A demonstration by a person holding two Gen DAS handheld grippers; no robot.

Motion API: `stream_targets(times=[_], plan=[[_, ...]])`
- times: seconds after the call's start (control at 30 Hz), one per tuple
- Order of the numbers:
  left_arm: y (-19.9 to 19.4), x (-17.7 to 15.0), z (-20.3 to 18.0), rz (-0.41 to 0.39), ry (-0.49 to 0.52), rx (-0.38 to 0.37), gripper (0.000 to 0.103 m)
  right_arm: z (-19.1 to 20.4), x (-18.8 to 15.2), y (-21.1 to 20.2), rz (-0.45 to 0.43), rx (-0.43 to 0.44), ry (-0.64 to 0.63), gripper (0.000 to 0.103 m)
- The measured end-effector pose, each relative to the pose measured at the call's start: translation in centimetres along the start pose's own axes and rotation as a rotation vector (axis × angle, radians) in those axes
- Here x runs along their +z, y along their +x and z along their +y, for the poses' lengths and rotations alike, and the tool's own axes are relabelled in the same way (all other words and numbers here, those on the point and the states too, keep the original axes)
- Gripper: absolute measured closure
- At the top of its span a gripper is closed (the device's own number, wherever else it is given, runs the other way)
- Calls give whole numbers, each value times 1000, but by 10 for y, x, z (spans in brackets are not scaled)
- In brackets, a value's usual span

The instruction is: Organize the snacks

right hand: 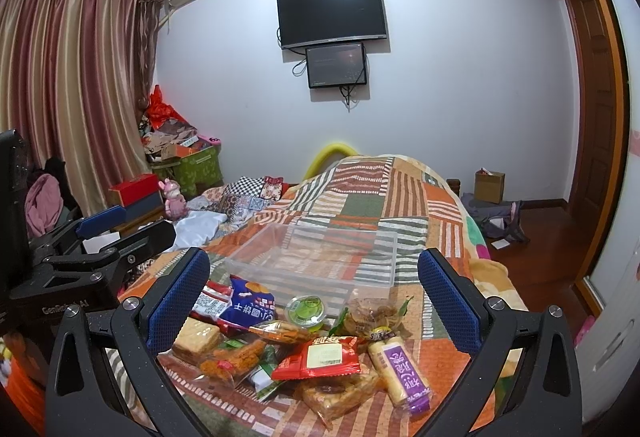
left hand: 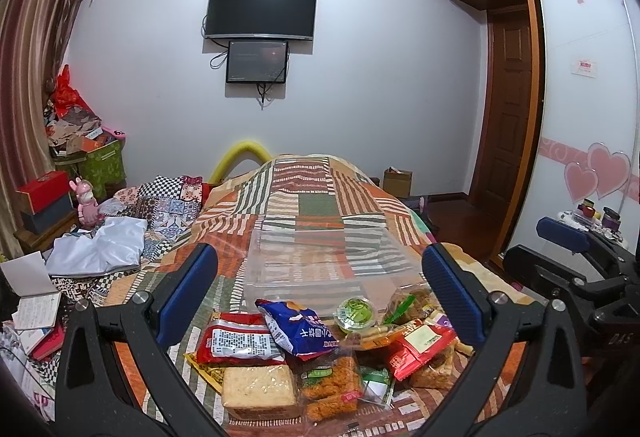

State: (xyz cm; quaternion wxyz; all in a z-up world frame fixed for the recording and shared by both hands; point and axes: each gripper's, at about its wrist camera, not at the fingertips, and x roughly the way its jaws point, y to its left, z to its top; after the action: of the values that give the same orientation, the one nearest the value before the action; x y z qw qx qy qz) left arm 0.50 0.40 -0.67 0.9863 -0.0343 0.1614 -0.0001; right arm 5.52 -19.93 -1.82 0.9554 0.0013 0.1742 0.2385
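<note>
I've both grippers, left gripper (left hand: 320, 289) and right gripper (right hand: 314, 293), spread wide, holding nothing; snack pile (right hand: 304, 349) below, clear bin (right hand: 320, 257) at twelve o'clock

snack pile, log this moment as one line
phase: pre-grasp | left gripper: open, empty | right gripper: open, empty | snack pile: loose on bedspread | clear bin: behind pile, empty

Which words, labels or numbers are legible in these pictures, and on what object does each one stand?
"DAS": body of the right gripper, seen in the left wrist view.
"GenRobot AI": body of the left gripper, seen in the right wrist view; slightly blurred.
Blue packet: large Chinese characters, upside down, not surely readable.
Purple-labelled roll: Chinese characters, upside down, unreadable.
Red packet, wardrobe door: print too small.
</note>
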Motion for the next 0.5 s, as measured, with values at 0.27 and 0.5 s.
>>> stream_targets(times=[0.27,0.5], plan=[[-1,1,-2,0,1,-8,0,-1,0,0,0,1,3,0],[0,1,-1,4,1,-11,0,-4,-1,3,8,-2,10,0]])
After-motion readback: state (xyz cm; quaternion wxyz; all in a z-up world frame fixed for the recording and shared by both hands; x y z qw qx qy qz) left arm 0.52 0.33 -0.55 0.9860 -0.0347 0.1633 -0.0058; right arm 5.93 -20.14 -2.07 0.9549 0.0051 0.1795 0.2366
